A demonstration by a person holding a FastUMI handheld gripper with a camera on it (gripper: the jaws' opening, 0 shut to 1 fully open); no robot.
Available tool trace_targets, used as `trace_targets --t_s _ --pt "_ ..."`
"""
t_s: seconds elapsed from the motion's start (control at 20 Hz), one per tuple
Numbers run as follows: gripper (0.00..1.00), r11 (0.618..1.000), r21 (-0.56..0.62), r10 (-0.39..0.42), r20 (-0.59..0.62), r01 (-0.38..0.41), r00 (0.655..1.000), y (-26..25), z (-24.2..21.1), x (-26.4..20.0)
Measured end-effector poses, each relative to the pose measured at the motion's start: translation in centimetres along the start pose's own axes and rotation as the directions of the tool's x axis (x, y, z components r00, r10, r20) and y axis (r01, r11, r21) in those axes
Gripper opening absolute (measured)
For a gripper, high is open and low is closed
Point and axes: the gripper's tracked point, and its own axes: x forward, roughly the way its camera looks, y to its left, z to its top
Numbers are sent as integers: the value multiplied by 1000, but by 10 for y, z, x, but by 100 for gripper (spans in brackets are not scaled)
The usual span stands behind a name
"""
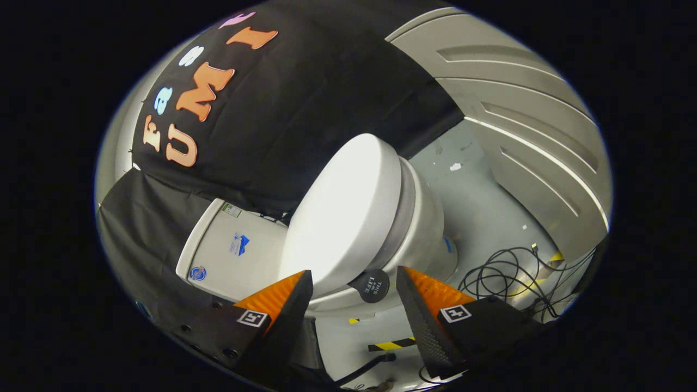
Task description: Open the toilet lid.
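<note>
The tool (354, 291) is standing wide, its two fingers (283, 305) spread well apart and pressing on nothing. The near rim of the toilet lid (343, 212) is lying between the fingertips and just ahead of them; whether either finger is touching it cannot be told. A small dark round tab (371, 285) is sticking out from under the lid's edge, sitting in the gap between the fingers, nearer the right one.

The white lid is lying down over the seat (405, 215), still unopened, and the whole toilet is appearing tilted because the camera is rolled. The bowl (430, 228) is bulging out beneath the seat, beyond the right finger. The cistern (234, 250) is standing beside the lid, beyond the left finger, carrying a few small stickers on its face.

Black cloth (305, 109) is hanging behind the toilet. A ribbed grey panel (517, 114) is rising beyond the bowl. On the pale floor (479, 207), a tangle of black cables (506, 272) is lying near the right finger, and a strip of yellow-and-black tape (392, 344) is showing between the fingers' bases.
</note>
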Motion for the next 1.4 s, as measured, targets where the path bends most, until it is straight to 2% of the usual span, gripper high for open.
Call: trace_targets --t_s 0.25,0.45,0.55,0.8,0.9,1.0,1.15,1.25,1.3,1.35,1.4 --pt "98 996 87 12 -80 -5 997 -9 -20 10" --pt "96 973 224 66 -58 -51 996 -14 -14 12" --pt "81 951 294 110 -28 -97 994 -12 -5 14" --pt "82 946 311 118 -66 -92 991 -19 -16 42" --pt "55 947 312 107 -72 -79 992 -22 -19 46" --pt "54 944 311 134 -69 -106 989 -18 -17 48" --pt "36 956 285 92 -65 -70 994 -28 -16 51" --pt "24 946 308 123 -66 -97 990 -23 -17 51" --pt "23 941 321 133 -66 -105 989 -23 -16 48" --pt "17 937 331 142 -58 -115 988 -23 -15 45" --pt "16 931 337 163 -43 -139 986 -21 -17 45"
